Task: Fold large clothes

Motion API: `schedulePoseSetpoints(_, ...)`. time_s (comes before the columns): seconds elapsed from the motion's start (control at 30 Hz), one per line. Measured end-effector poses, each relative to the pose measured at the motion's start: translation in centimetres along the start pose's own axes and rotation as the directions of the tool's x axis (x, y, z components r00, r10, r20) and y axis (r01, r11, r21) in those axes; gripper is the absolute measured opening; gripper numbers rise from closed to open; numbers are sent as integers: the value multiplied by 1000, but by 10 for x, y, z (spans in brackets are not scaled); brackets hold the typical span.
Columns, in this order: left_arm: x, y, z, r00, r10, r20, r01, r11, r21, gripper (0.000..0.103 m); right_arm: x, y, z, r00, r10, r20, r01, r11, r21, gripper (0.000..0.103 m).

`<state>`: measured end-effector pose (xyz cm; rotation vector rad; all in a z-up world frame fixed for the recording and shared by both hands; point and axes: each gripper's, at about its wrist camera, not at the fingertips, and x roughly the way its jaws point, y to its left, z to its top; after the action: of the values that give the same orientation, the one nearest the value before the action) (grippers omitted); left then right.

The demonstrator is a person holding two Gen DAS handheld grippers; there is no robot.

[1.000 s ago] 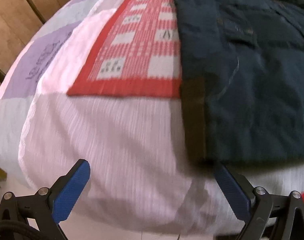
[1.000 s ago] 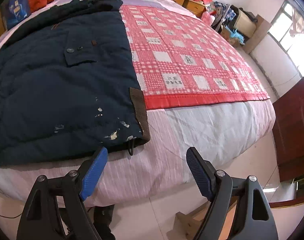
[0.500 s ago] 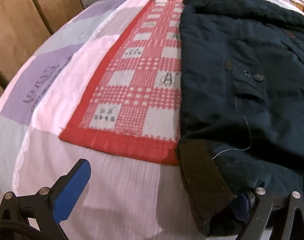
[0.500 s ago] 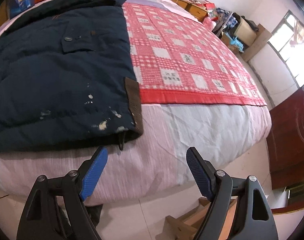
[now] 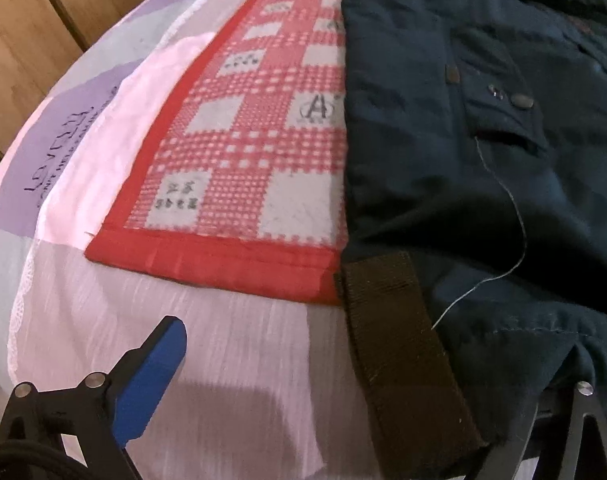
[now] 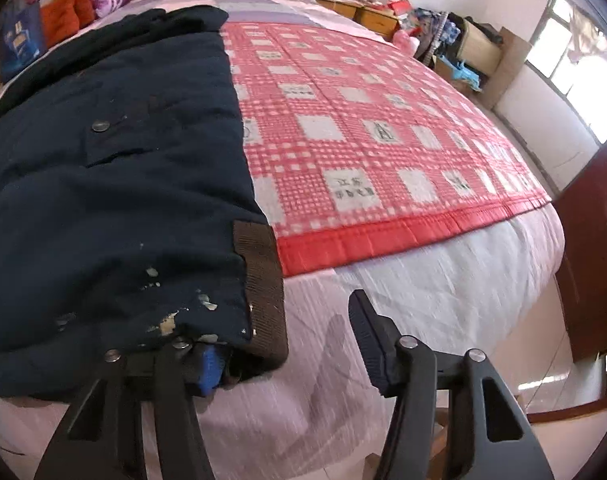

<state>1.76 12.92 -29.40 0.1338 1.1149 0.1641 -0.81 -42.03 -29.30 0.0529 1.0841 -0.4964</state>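
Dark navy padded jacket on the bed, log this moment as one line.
dark navy padded jacket: flat on bed | left tool: open, straddling brown ribbed hem band | right tool: closing, astride hem corner, not clamped

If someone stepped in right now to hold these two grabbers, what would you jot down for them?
Left gripper: open, one blue finger over the bedsheet, the other hidden under the dark jacket by its brown cuff.
Right gripper: its fingers have just been closing; still open, one finger tucked under the jacket's other brown cuff, the other clear of it.
The jacket lies flat on the red checked blanket.
Done: both grippers at the bottom hem corners.
Left: close on both corners, then fold. No fold made yet.
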Motion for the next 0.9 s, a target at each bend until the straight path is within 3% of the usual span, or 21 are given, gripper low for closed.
schedulePoseSetpoints(0.1,2,-7,3,999,25,-23,-25,999,26,97,6,-5,3,1000,24,-16,-23,999,32,59)
schedulePoseSetpoints(0.23,5,-12,6,998,32,-51,-30,999,33,95,5,4,6,999,50,-15,-50,999,7,42)
schedulePoseSetpoints(0.37,8,-13,7,998,23,-60,-21,999,29,94,-1,8,7,996,92,-9,-92,996,10,34)
schedulePoseSetpoints(0.5,9,-12,7,998,11,-65,-9,1000,26,93,-10,17,7,995,104,9,-104,993,-52,34)
schedulePoseSetpoints(0.57,10,-12,8,998,8,-66,-6,999,31,92,-5,11,12,995,96,12,-95,995,-19,33)
schedulePoseSetpoints(0.7,11,-11,8,998,-7,-58,9,999,44,89,4,-12,21,993,112,32,-116,982,152,33)
schedulePoseSetpoints(0.77,13,-7,6,998,-30,-57,31,999,16,88,9,4,20,992,130,4,-129,984,122,34)
schedulePoseSetpoints(0.83,16,0,3,996,-75,-57,73,997,-29,81,11,21,19,992,122,-13,-122,992,31,35)
schedulePoseSetpoints(0.9,12,-2,1,992,-122,-31,121,992,-20,44,17,15,21,989,142,-27,-141,989,41,34)
